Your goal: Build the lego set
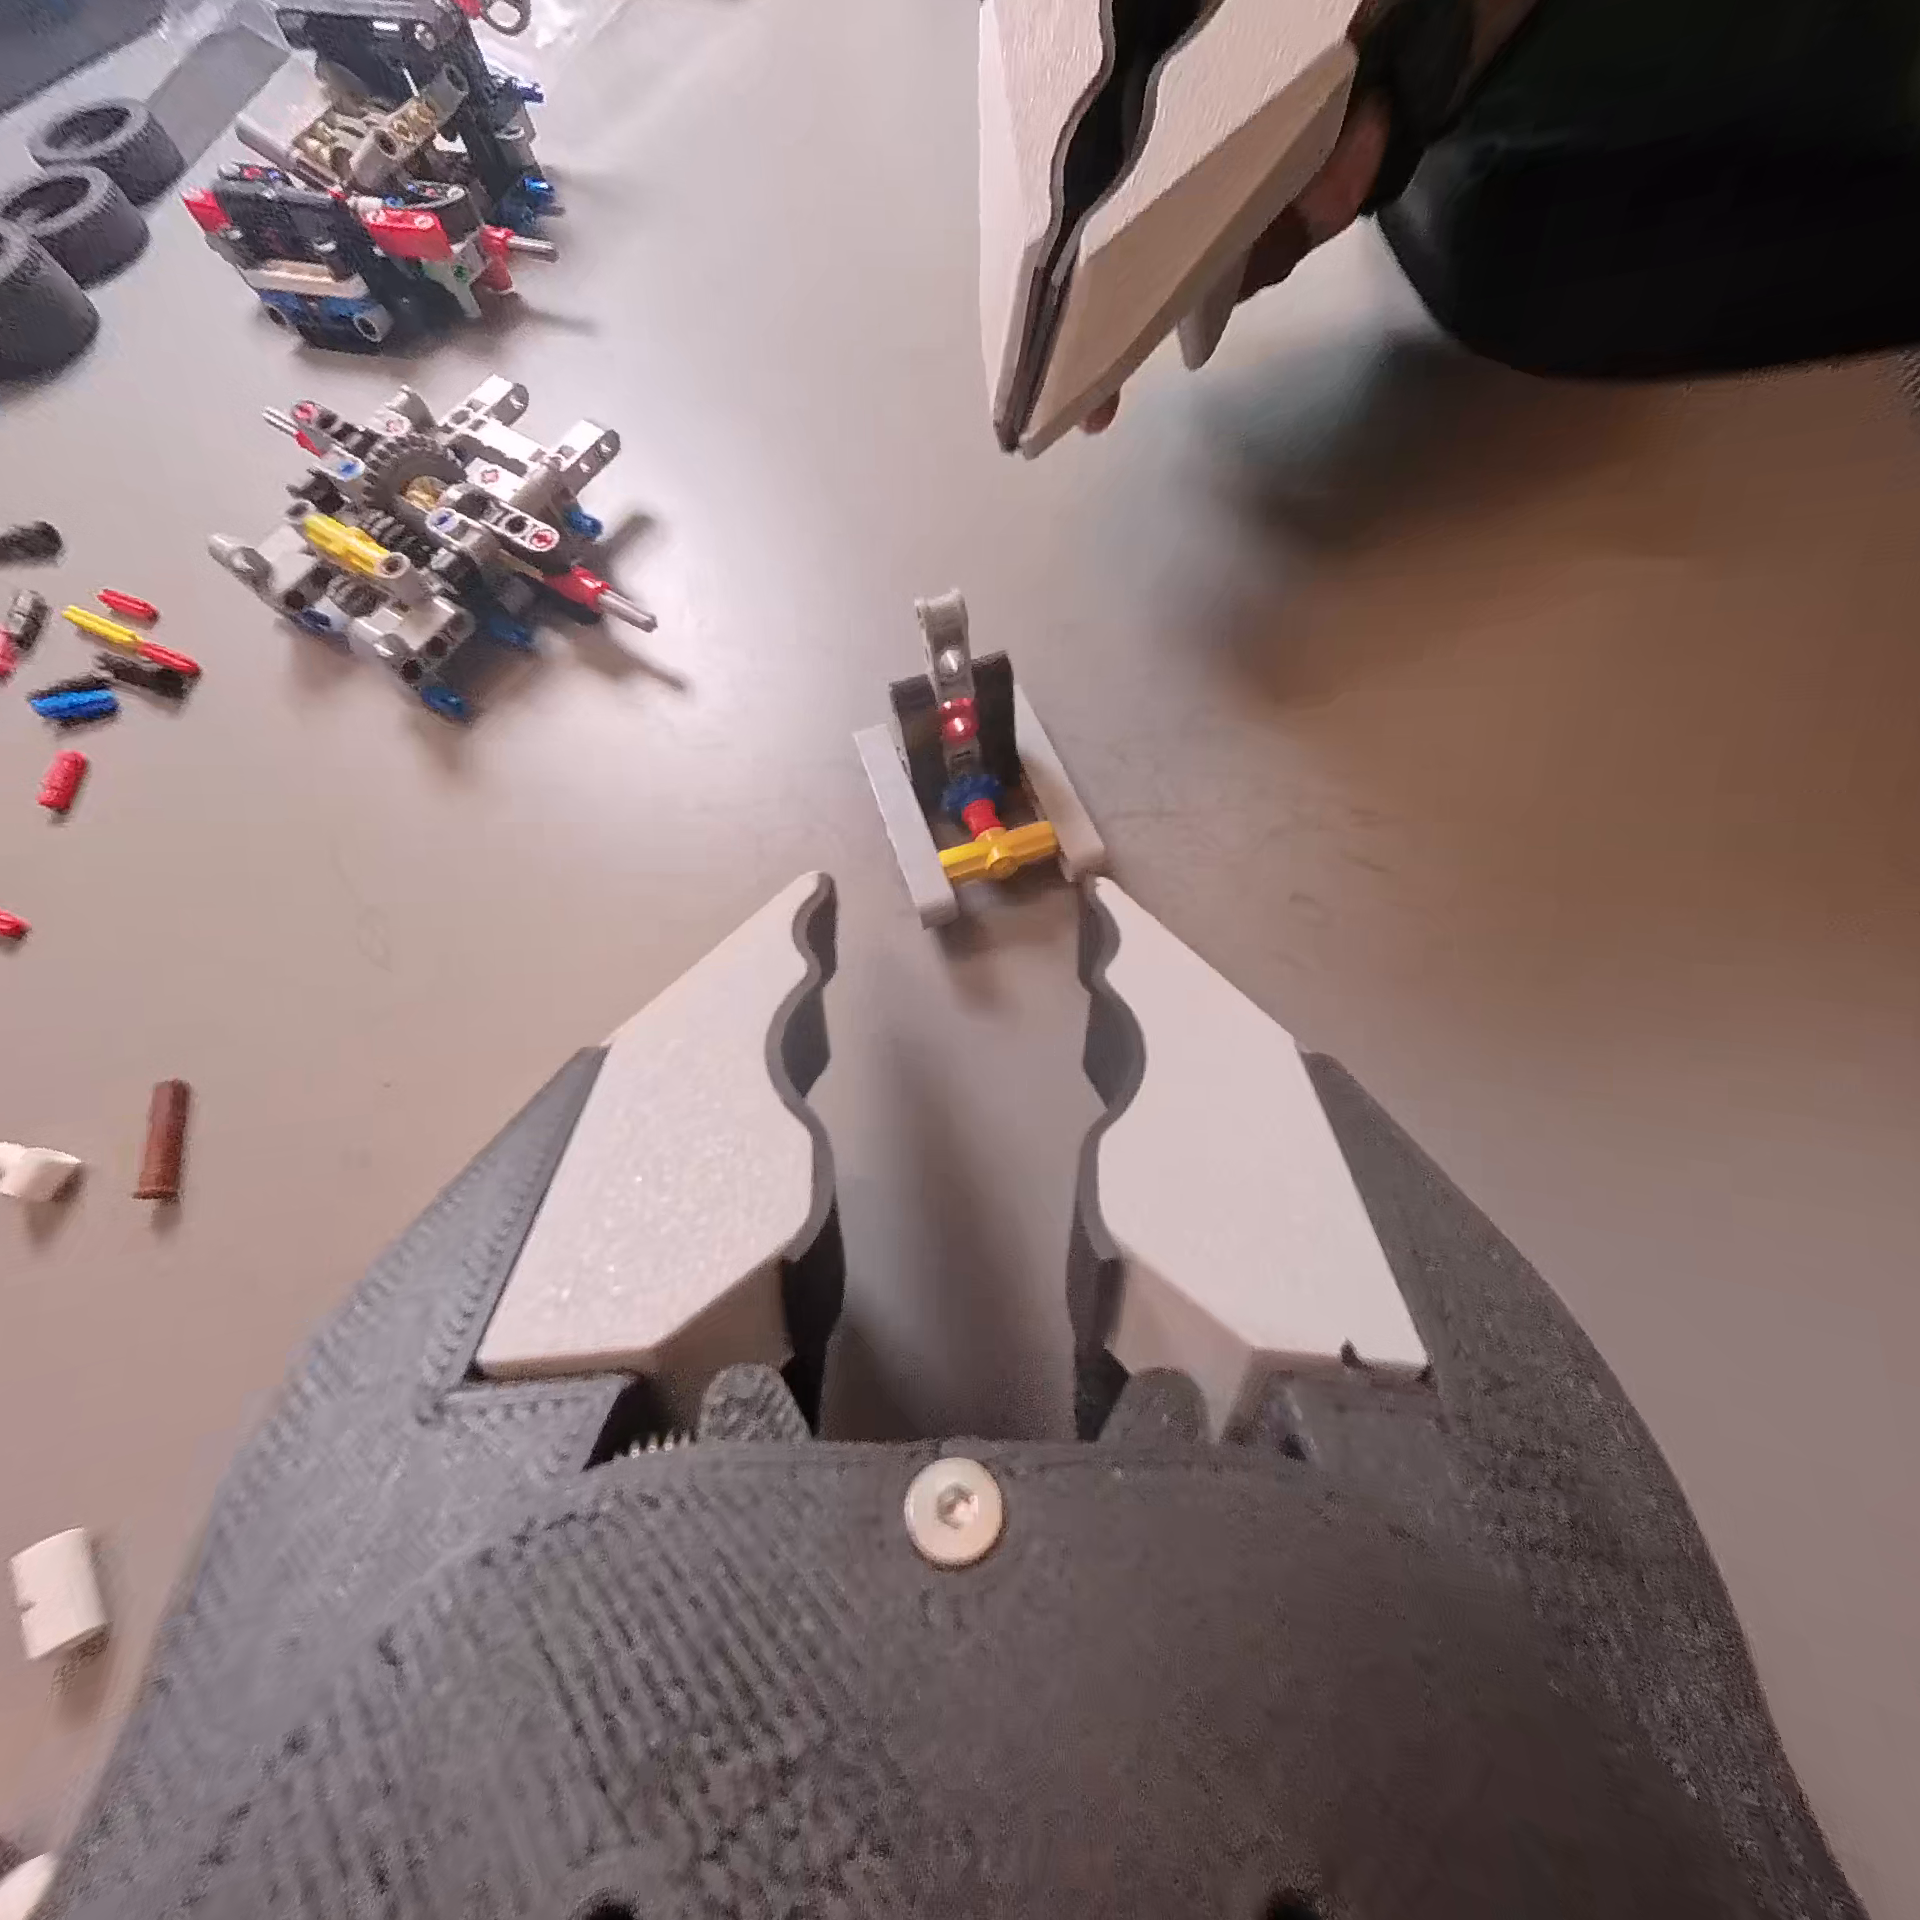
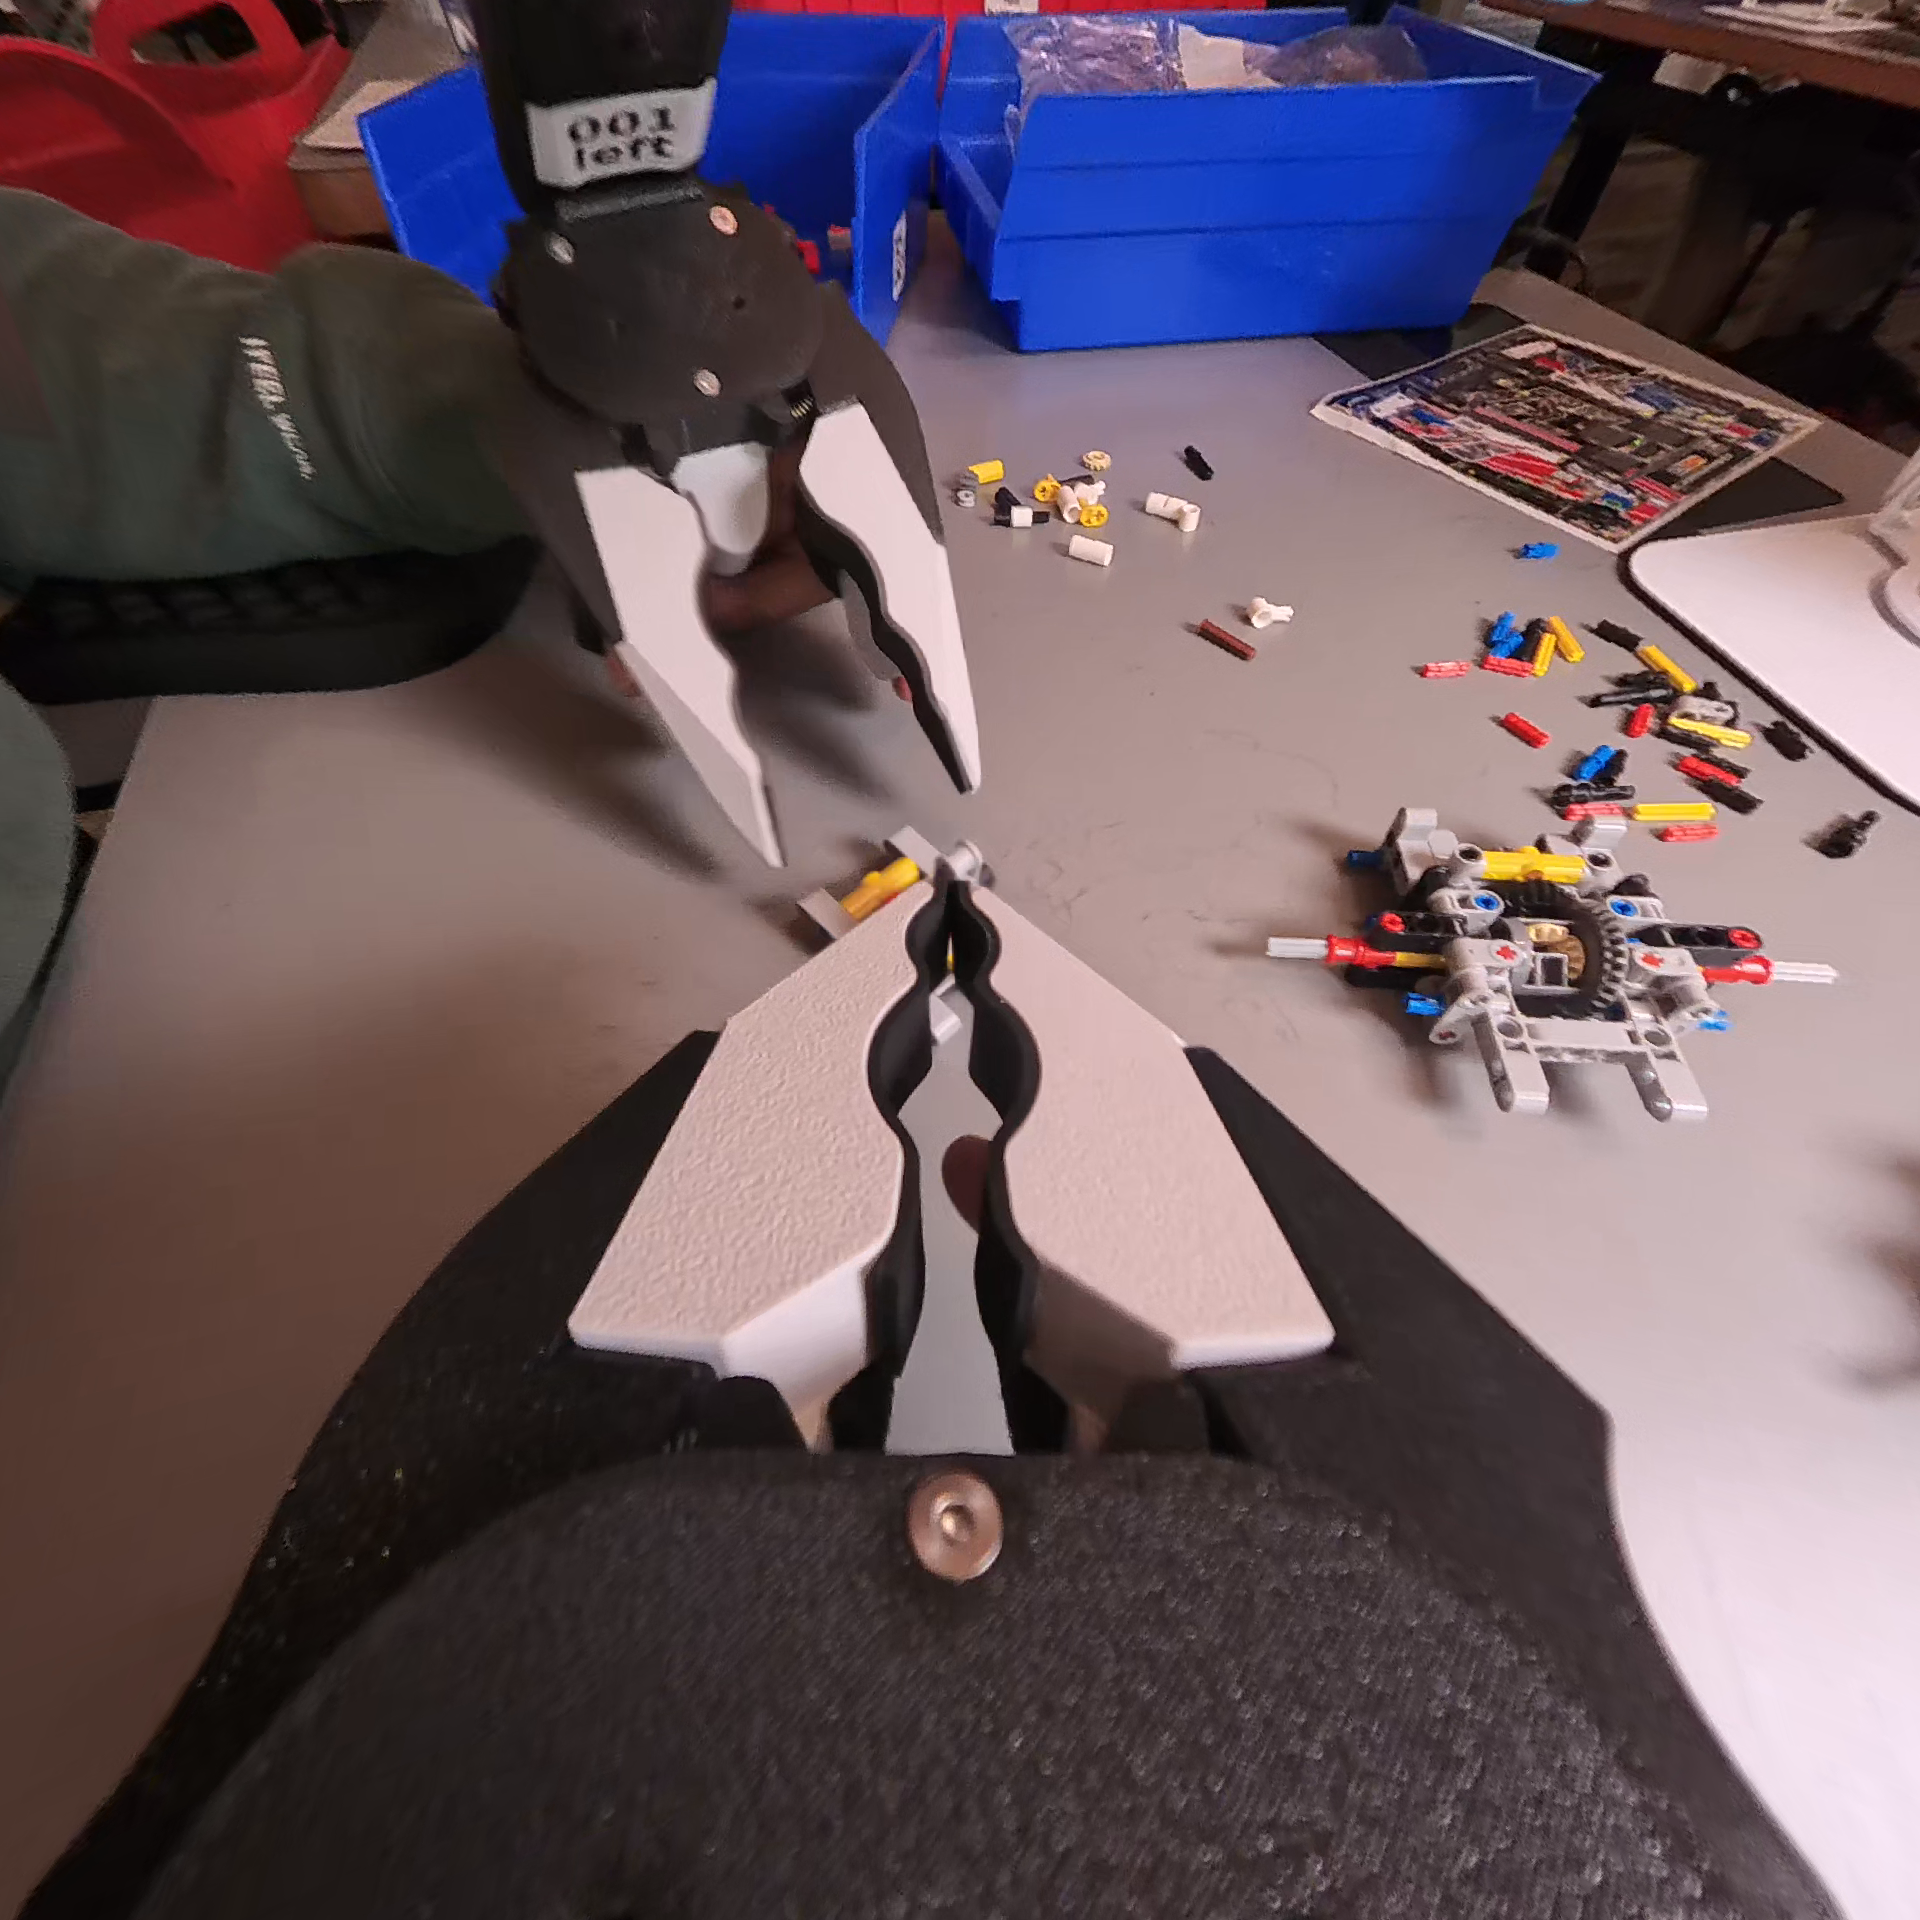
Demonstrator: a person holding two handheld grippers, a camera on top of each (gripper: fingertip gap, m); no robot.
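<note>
At the far left of the left wrist view, black tyres (image 1: 88,192) sit in the upper corner of the grey counter (image 1: 1351,1039), with loose red, yellow and blue pins (image 1: 104,644) below them. Right of these stand a large brick assembly (image 1: 384,208) and, lower, a geared assembly (image 1: 436,540). At centre, the left gripper (image 1: 961,899) has its jaws apart, gripping nothing; just past its tips lies a small grey-railed brick piece (image 1: 971,779) with a yellow cross-bar, its right rail close to the right fingertip. In the upper right the right gripper (image 1: 1049,416) shows with jaws together, well above the small piece.

In the right wrist view, a green sleeve (image 2: 208,416) fills the left edge. The left gripper hangs beside it at upper centre-left, jaws spread above the counter. At centre the right gripper (image 2: 951,883) has jaws closed; the small piece shows just beyond and partly behind its tips, and contact cannot be told. Blue bins (image 2: 1247,187) stand at the top, a printed booklet (image 2: 1558,426) upper right.
</note>
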